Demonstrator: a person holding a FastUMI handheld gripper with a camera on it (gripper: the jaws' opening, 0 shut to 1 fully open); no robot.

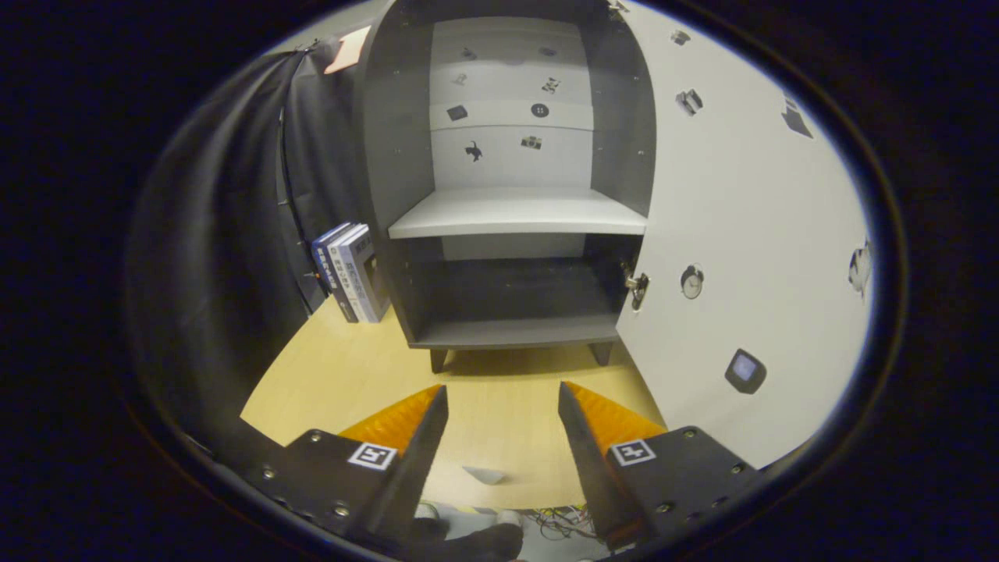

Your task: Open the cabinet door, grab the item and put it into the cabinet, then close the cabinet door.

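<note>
Yellow wooden table (343,375), black cloth wall (226,234) at 9 o'clock. Straight ahead at 12 o'clock, small grey cabinet (390,156) standing on the table, inside bare on its white shelf (515,212) and dark bottom. White cabinet door (749,234) swung wide open at 3 o'clock, little stickers on it. Leaning against the cabinet's left side, a few books (351,273). Gripper (503,402) spread wide, holding nothing, well back from the cabinet. Cannot tell which thing is the item to grab.
</note>
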